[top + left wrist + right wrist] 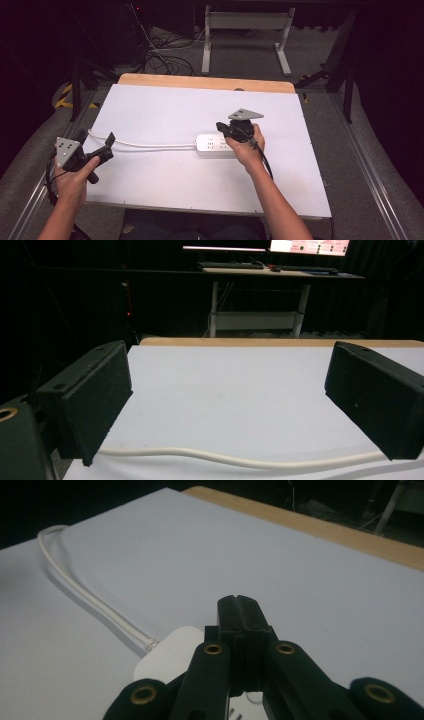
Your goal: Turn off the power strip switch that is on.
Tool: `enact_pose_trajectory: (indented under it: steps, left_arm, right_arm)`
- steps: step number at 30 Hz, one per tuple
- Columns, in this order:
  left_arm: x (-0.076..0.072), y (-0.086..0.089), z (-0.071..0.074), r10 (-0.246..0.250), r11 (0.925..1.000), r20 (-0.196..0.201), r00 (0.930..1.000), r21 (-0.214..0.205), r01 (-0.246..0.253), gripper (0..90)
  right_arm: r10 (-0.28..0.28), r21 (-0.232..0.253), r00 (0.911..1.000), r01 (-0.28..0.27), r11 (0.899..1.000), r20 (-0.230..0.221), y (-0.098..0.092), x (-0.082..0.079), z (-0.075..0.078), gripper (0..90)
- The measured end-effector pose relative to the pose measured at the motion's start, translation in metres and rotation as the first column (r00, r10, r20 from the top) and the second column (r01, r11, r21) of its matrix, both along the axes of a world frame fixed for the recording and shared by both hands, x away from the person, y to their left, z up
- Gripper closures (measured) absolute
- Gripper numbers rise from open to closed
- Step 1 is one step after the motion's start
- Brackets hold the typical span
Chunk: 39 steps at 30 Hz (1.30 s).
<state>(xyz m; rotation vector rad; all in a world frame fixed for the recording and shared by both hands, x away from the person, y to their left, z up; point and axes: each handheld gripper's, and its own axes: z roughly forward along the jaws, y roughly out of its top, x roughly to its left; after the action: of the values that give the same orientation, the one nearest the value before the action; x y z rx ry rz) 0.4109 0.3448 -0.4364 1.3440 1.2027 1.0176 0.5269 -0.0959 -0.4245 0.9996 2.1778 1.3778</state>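
In the high view the white power strip (216, 144) lies on the white table (165, 105) directly under the right gripper (223, 129), whose jaws are pressed together on nothing, while its cable (150, 145) runs off to the left gripper (109, 141), which waits with jaws spread wide. The left gripper view has that cable (225, 458) crossing low between its parted fingers (95, 390), touching neither. In the right gripper view the strip (170, 652) sits just beneath the closed fingertips (240, 612); I judge it rigid, light and smooth, best pinched across its narrow sides, the cable limp and springy, and no brand or writing is readable.
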Motion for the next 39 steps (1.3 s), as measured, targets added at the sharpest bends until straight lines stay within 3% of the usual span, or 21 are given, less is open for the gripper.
enact_pose_trajectory:
  steps: [5,7,8,10,14,19,21,29,33,35,37,39]
  left_arm:
    - [0.003,-0.003,0.001,-0.014,0.9999,0.004,0.9999,-0.001,0.014,5.4]
    - [0.005,-0.006,0.001,-0.023,0.9997,0.006,0.9997,-0.001,0.023,5.4]
    - [0.006,-0.008,0.001,-0.030,0.9996,0.007,0.9995,-0.001,0.030,5.4]
    - [0.009,-0.010,0.002,-0.039,0.9992,0.006,0.9992,0.002,0.039,5.4]
    - [0.016,-0.016,0.002,-0.059,0.9983,0.007,0.9982,0.003,0.059,5.5]
    - [0.020,-0.021,0.002,-0.074,0.9972,0.006,0.9972,0.010,0.074,5.7]
    - [0.021,-0.021,0.002,-0.076,0.9971,0.006,0.9971,0.007,0.076,5.7]
    - [0.018,-0.019,0.002,-0.066,0.9978,0.008,0.9978,0.005,0.066,5.8]
    - [0.017,-0.018,0.002,-0.063,0.9980,0.007,0.9980,0.011,0.063,5.8]
    - [0.016,-0.017,0.002,-0.058,0.9983,0.009,0.9983,0.008,0.058,5.8]
    - [0.015,-0.016,0.002,-0.053,0.9986,0.009,0.9985,0.004,0.053,5.5]
    - [0.015,-0.016,0.002,-0.052,0.9986,0.008,0.9986,0.006,0.052,5.6]
  right_arm:
    - [-0.058,0.100,0.9950,0.049,0.994,0.081,-0.048,-0.031,0.017,90.0]
    - [-0.095,0.136,0.9886,0.079,0.988,0.117,-0.069,-0.045,0.020,90.0]
    - [-0.131,0.156,0.9824,0.110,0.982,0.133,-0.089,-0.059,0.019,90.0]
    - [-0.142,0.165,0.9804,0.118,0.979,0.137,-0.095,-0.064,0.017,90.0]
    - [-0.206,0.202,0.9677,0.175,0.964,0.145,-0.124,-0.085,0.006,90.0]
    - [-0.267,0.255,0.9422,0.213,0.943,0.202,-0.133,-0.091,0.002,90.0]
    - [-0.272,0.252,0.9390,0.216,0.943,0.211,-0.133,-0.090,-0.001,90.0]
    - [-0.322,0.300,0.9193,0.249,0.921,0.226,-0.141,-0.089,-0.003,90.0]
    - [-0.310,0.299,0.9192,0.234,0.925,0.242,-0.139,-0.089,-0.004,90.0]
    - [-0.296,0.291,0.9195,0.218,0.931,0.258,-0.135,-0.088,-0.005,79.8]
    - [-0.283,0.282,0.9202,0.205,0.937,0.271,-0.129,-0.085,-0.006,58.7]
    - [-0.301,0.298,0.9122,0.216,0.930,0.278,-0.125,-0.082,-0.007,39.1]
